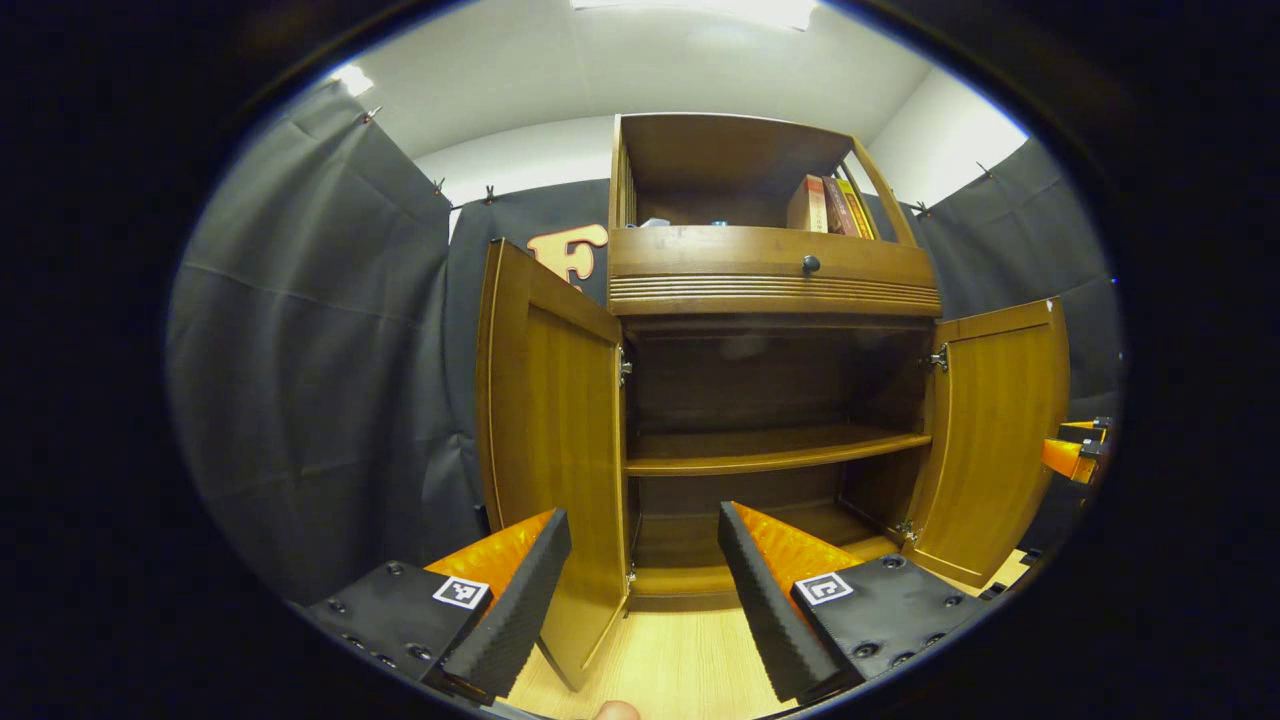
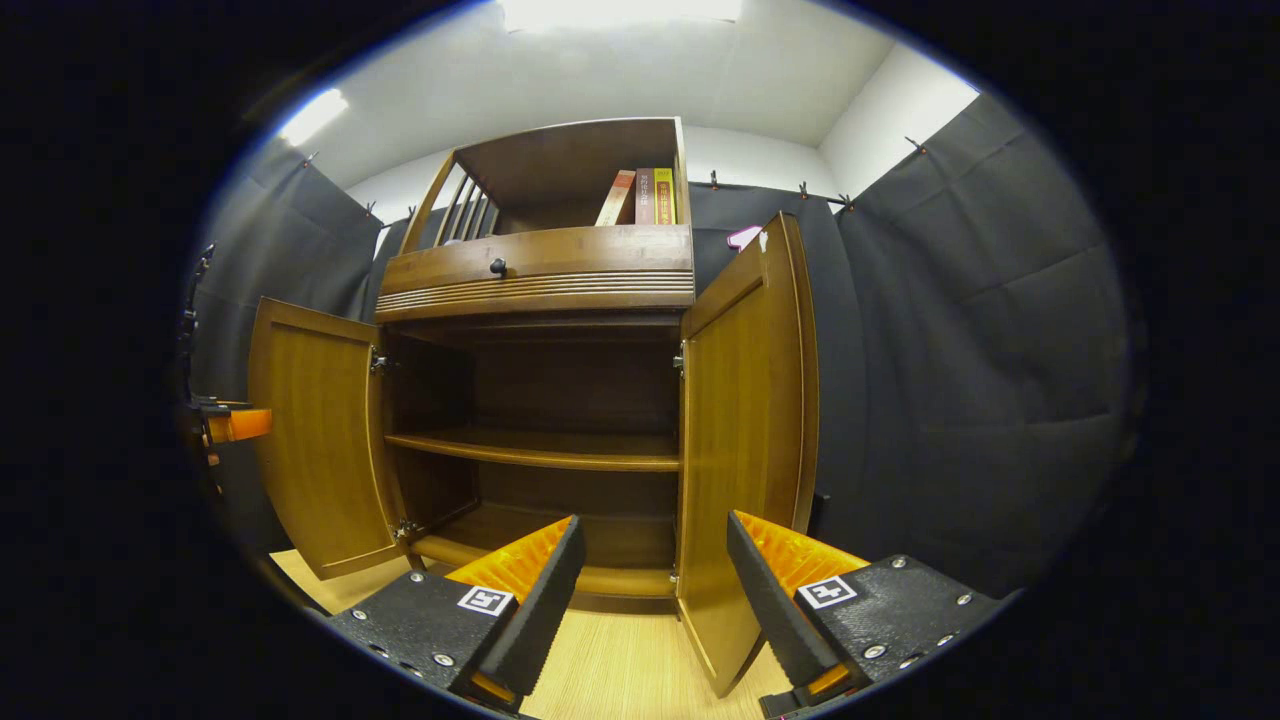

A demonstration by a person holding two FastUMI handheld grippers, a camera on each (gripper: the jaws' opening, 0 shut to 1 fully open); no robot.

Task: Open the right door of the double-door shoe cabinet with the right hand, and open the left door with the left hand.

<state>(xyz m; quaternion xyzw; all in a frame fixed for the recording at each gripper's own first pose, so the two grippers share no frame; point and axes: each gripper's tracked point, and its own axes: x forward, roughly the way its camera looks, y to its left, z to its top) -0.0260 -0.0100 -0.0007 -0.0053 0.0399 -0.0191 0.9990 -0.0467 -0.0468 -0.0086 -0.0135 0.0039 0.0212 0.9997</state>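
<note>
Here, cabinet: the wooden shoe cabinet [image 1: 770,290] stands on the pale floor [image 1: 670,670], big, heavy and stiff; it likely won't budge.
Left door: the left door [image 1: 550,430] swings wide open, hard smooth wood on hinges; I think it moves with a light pull at its free edge.
Right door: the right door [image 2: 745,440] is wide open too.
Left gripper: the left gripper [image 1: 645,590] is spread apart, holding nothing, just by the left door.
Right gripper: the right gripper [image 2: 655,600] is spread, holding nothing, with the right door's bottom edge between its fingers.

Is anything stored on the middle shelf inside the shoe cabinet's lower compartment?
No. In the left gripper view the middle shelf lies bare between the open left door and right door.
</note>
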